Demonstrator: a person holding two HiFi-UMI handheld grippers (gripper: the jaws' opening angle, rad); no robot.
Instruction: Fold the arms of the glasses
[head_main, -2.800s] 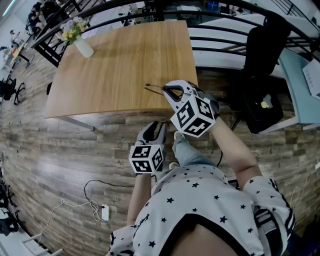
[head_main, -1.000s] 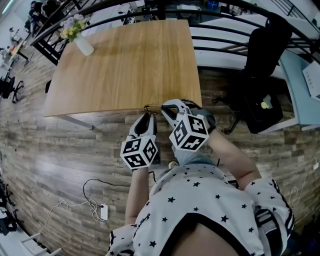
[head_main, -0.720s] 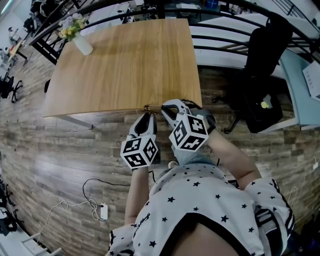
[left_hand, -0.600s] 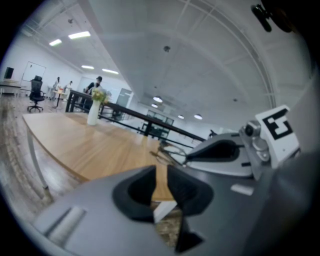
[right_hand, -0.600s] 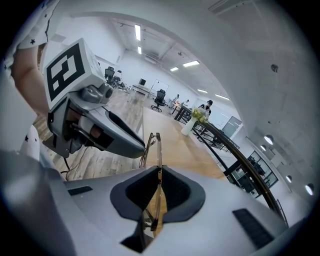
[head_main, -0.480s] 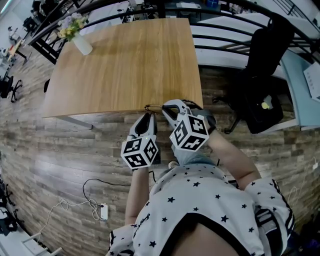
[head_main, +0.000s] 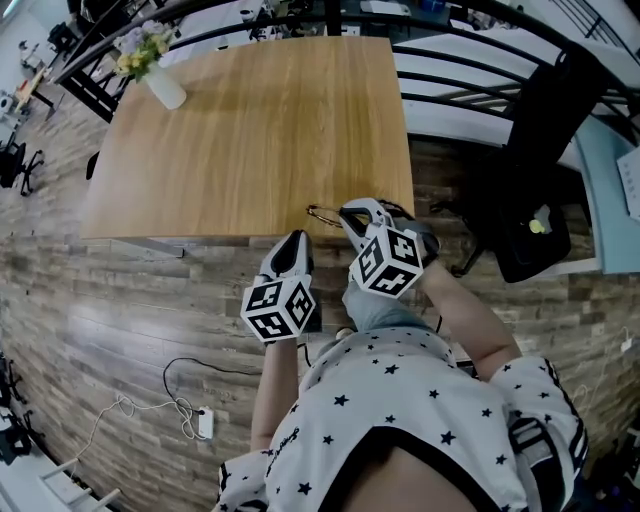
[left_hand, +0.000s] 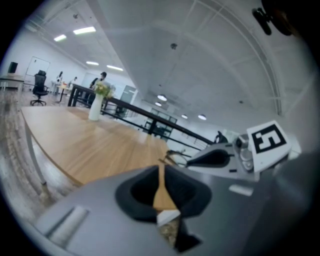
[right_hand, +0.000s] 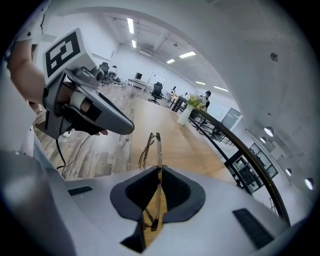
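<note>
The right tool (head_main: 346, 212) is clamped on the glasses (head_main: 322, 216), holding them over the bench (head_main: 250, 130) at its five o'clock corner. The left tool (head_main: 292, 245) sits at seven o'clock from them, just off the bench edge. Its jaws have just been closing and stand narrow, with nothing between them.

Your desk (head_main: 240, 130) is smooth, pale wood with a matt finish; the glasses (right_hand: 159, 150) are thin, shiny metal; the floor (head_main: 110, 300) looks like weathered grey planks.
</note>
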